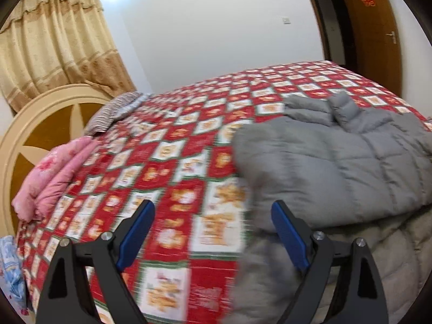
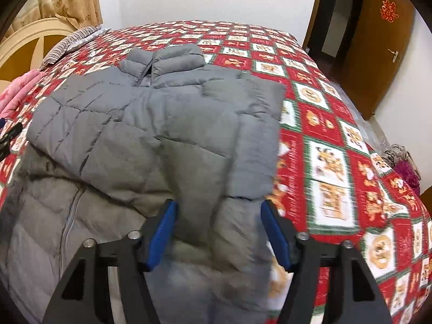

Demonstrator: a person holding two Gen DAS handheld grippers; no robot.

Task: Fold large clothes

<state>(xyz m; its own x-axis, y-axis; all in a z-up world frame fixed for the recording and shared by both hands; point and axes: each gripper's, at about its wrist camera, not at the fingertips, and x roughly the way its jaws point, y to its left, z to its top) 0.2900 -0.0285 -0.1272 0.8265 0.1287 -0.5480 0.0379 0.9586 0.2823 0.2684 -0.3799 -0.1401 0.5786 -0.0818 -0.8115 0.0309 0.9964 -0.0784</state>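
A grey puffer jacket [image 2: 151, 124] lies on the bed, collar at the far end, both sleeves folded in across its front, zip showing at the lower left. It also shows at the right in the left wrist view [image 1: 337, 167]. My left gripper [image 1: 213, 210] is open and empty, above the bedspread just left of the jacket's edge. My right gripper [image 2: 218, 210] is open and empty, over the jacket's lower right part with the folded sleeve between its fingers' line of sight. The left gripper's tip shows at the far left of the right wrist view [image 2: 10, 135].
A red and white patterned bedspread [image 2: 324, 135] covers the bed. A pink quilt [image 1: 51, 172] and a striped pillow [image 1: 116, 110] lie by the round headboard [image 1: 32, 124]. Curtains hang behind. A wooden door [image 2: 378, 54] stands at the right, with some clothes [image 2: 402, 164] beside the bed.
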